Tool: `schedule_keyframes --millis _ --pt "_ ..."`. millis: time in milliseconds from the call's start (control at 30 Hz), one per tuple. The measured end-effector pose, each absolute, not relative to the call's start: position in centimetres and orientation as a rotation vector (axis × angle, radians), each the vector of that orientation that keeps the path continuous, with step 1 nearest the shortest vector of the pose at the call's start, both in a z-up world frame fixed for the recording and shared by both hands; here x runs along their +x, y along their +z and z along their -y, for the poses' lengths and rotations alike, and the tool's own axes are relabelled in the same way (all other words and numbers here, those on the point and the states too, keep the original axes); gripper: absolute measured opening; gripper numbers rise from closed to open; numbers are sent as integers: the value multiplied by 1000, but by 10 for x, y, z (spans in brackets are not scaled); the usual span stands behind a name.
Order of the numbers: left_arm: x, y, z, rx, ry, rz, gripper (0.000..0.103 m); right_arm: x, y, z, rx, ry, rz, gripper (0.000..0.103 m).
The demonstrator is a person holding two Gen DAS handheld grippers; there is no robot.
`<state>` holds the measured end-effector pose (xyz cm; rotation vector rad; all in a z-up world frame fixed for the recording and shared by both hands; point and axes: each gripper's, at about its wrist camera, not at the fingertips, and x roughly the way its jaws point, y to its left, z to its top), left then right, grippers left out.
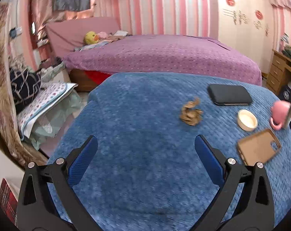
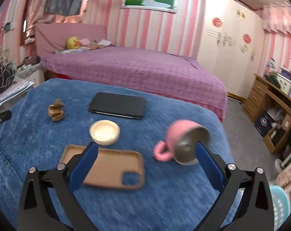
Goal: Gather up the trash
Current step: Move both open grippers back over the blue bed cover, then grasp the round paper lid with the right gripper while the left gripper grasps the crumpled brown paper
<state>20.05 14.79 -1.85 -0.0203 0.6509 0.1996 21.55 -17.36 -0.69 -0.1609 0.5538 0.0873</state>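
Blanket [image 1: 135, 115]: blue, soft, spread under both grippers.
Left gripper [image 1: 146, 144]: jaws wide apart, empty.
Right gripper [image 2: 146, 150]: jaws spread, empty, over the phone case [image 2: 106, 167].
Crumpled paper [image 1: 191, 113]: ahead-right of left jaws; likely light, crushable; pinch its middle.
Nearby: tablet [image 1: 230, 94], dish [image 1: 247, 120], tipped mug [image 2: 184, 142]; path looks clear.

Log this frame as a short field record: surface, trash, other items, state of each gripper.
surface: blue blanket
trash: crumpled brown paper, lying loose, not held
other items: black phone, cream dish, tan phone case, pink cup on its side
left gripper: open, empty, short of the paper
right gripper: open, empty, over the phone case
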Motion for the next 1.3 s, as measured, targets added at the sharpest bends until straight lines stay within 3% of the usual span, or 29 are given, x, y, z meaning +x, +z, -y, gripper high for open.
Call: schedule_keyframes --millis 733,833,900,1000,1300 --pt "258 -43 -130 -41 109 -718 97 325 -68 111 -196 291 -748 97" --pt "264 -51 -123 -30 97 -734 97 332 -75 108 -196 314 -771 86" --pt "268 -55 -119 -20 101 -743 97 335 -79 106 -190 341 -793 70" --pt "272 -59 -116 -25 116 -740 97 337 -81 104 -192 368 -800 61" --pt "290 -62 -104 -33 97 -741 97 325 -62 124 -159 359 -723 61"
